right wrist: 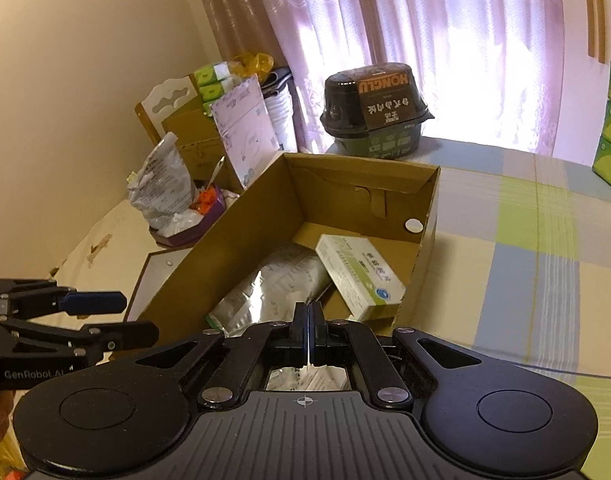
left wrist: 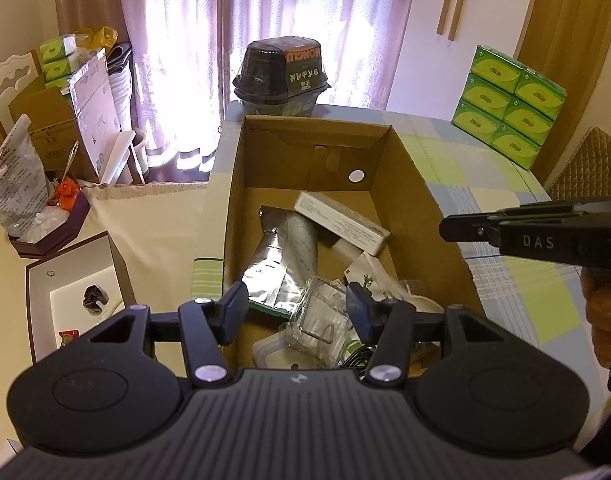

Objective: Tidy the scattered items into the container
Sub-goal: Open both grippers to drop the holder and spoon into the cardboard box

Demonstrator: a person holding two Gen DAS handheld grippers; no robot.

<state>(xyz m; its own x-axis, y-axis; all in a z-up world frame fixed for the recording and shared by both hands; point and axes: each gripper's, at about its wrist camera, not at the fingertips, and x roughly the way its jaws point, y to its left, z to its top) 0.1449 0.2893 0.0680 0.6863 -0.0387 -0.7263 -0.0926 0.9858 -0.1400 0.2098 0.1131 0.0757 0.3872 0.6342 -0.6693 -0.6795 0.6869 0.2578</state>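
Nearest the lens, left wrist view: left gripper (left wrist: 296, 307), black with blue-padded fingers, jaws spread apart and holding nothing, poised over the near end of the open brown cardboard box (left wrist: 405, 184) that serves as the container. Far left, off the bed: white-lined dark-rimmed gift box (left wrist: 77, 292) and purple tray of oddments (left wrist: 49, 236), neither evidently part of the job. Box contents, left to right: crinkled silver foil pouch (left wrist: 281, 264); clear crumpled plastic packet (left wrist: 321, 320), directly below the spread fingers; long white printed carton (left wrist: 341, 222) lying across the pouch; small white card with green leaf print (left wrist: 371, 280). Behind the box: black-lidded instant-food bowl (left wrist: 281, 68). Right of the box: checked blue-and-green bedspread (left wrist: 485, 184), bare where visible; stacked green tissue packs (left wrist: 509, 108) at its far edge. Far right: right gripper (left wrist: 461, 229), black, entering side-on; in its own view the fingers meet with only a bright sliver between them (whether anything thin is pinched there cannot be told). Step in hand, as judged: a deposit just finishing, with most items boxed. Next move calls for lifting the left gripper clear and searching the bedspread for leftovers.
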